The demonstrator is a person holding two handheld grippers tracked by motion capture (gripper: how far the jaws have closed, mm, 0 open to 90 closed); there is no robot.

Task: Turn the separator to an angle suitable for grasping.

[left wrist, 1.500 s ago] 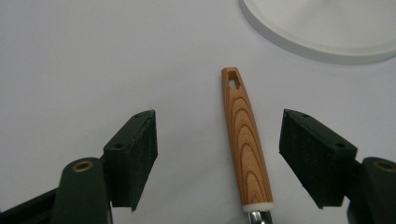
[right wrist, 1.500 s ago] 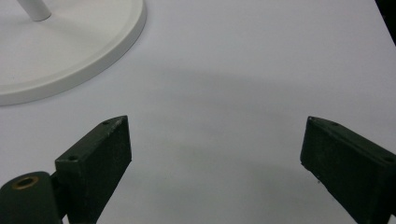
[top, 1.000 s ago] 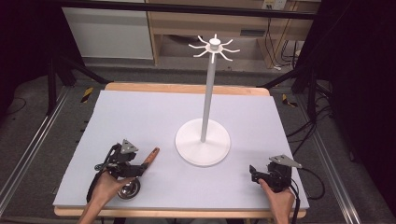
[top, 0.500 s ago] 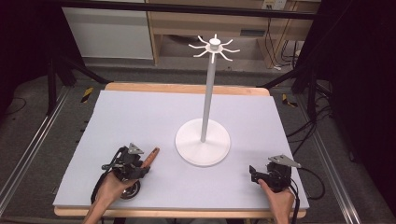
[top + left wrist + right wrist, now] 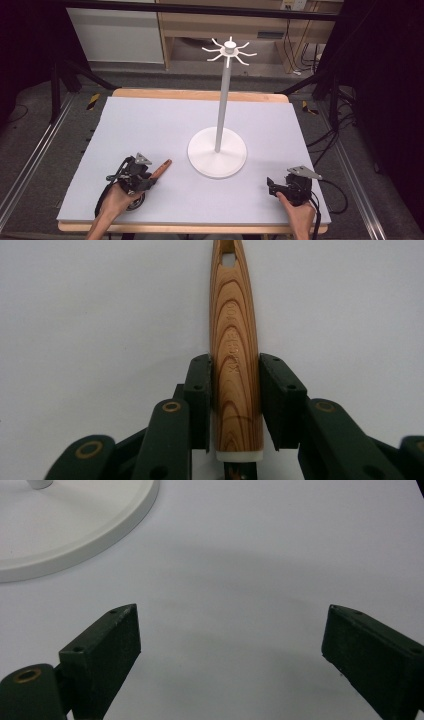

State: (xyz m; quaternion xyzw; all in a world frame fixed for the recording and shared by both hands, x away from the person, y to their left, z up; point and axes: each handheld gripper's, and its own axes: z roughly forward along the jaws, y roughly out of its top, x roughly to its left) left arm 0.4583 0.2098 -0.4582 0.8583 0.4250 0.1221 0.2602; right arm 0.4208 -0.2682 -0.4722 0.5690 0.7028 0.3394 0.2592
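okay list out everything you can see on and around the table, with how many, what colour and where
Stand with hooks: one, white, round base right of the table's centre, pole upright, hooks at the top.
Wooden handle: one, brown grained, hole near its far end, near left of the table, between the left jaws; what it belongs to is hidden.
Table mat: one, pale grey-blue, covering the wooden table.
Shelving: light wood, behind the table.
Cables: black, on the floor at right.
Left hand-held gripper: one, black, near left, shut on the handle.
Right hand-held gripper: one, black, near right, open, nothing between the jaws.
Hands: two, at the near edge.
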